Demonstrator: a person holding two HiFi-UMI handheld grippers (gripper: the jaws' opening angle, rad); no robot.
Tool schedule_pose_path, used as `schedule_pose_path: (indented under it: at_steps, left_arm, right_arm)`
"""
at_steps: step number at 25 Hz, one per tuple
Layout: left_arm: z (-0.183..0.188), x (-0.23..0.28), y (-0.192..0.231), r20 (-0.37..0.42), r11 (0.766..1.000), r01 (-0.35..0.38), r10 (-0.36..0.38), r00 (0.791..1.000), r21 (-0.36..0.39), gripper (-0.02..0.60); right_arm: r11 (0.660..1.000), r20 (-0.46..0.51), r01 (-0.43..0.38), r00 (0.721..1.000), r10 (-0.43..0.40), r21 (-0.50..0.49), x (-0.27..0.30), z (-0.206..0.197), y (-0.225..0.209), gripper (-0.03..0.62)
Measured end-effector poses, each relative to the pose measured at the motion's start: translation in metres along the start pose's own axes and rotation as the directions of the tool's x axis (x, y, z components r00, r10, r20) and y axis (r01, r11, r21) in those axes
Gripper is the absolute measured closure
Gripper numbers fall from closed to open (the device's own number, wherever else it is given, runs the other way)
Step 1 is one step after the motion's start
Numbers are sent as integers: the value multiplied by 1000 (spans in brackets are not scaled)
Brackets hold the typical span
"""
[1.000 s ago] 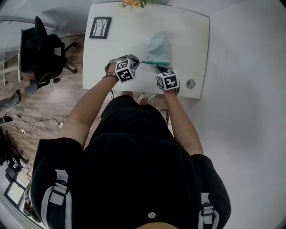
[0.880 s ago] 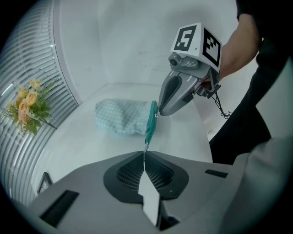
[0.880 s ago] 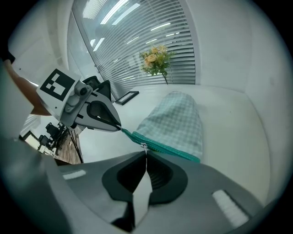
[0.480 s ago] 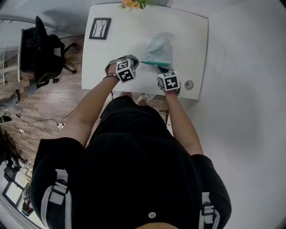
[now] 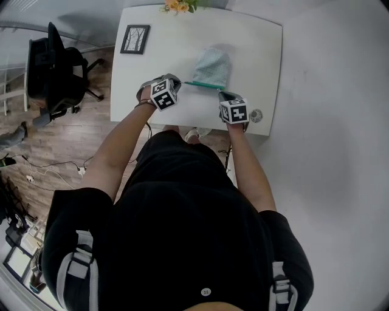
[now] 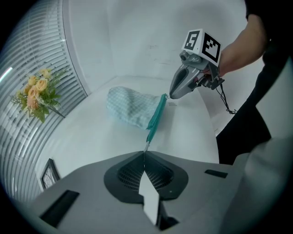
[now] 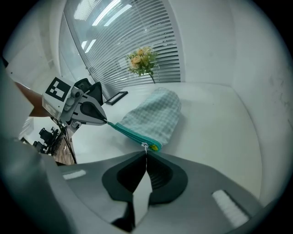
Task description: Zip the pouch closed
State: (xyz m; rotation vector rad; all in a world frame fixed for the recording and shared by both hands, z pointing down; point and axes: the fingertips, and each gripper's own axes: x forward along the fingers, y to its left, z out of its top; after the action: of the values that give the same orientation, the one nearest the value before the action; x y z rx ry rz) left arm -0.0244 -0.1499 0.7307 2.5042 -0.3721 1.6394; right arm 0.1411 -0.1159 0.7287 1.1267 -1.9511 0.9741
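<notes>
A pale checked pouch (image 5: 213,64) with a teal zipper band (image 5: 202,85) lies on the white table (image 5: 255,48). The band is stretched taut between both grippers. My left gripper (image 5: 181,82) is shut on the band's thin left end, seen at the jaw tips of the left gripper (image 6: 144,153). My right gripper (image 5: 222,92) is shut on the small metal zipper pull (image 7: 144,146) at the band's right end, beside a yellow-green tab. In the left gripper view the right gripper (image 6: 170,96) meets the far end of the band (image 6: 156,116). The pouch body (image 7: 153,116) lies beyond the right gripper (image 7: 145,154).
A framed picture (image 5: 136,38) lies at the table's far left and flowers (image 5: 179,5) stand at its far edge. A small round fitting (image 5: 256,115) sits near the front right corner. A black office chair (image 5: 55,67) stands on the wooden floor to the left.
The left gripper has moved left and a little away from me. The right gripper has moved right, toward the table's near edge. The zipper band now lies longer and slanted between them.
</notes>
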Motion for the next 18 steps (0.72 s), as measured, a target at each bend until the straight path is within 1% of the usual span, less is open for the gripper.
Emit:
schedule_pose_path:
  at_steps: [8, 11, 14, 17, 18]
  left_arm:
    - [-4, 4, -6, 4, 1000, 19, -19, 1000, -23, 572]
    - [-7, 6, -13, 10, 999, 29, -29, 1000, -27, 572]
    - [-9, 5, -21, 38, 999, 38, -37, 999, -25, 570]
    - [-13, 6, -27, 47, 998, 54, -52, 998, -41, 555]
    - [-16, 7, -29, 42, 997, 59, -57, 997, -45, 538]
  right_arm:
    - [1000, -5, 12, 1000, -12, 0, -1, -4, -9, 580]
    - [1000, -12, -13, 1000, 13, -7, 0, -9, -7, 580]
    - [999, -14, -44, 999, 43, -25, 0, -16, -5, 580]
    - [997, -13, -74, 997, 73, -30, 0, -20, -3, 577]
    - [996, -18, -88, 996, 87, -27, 1, -22, -2, 550]
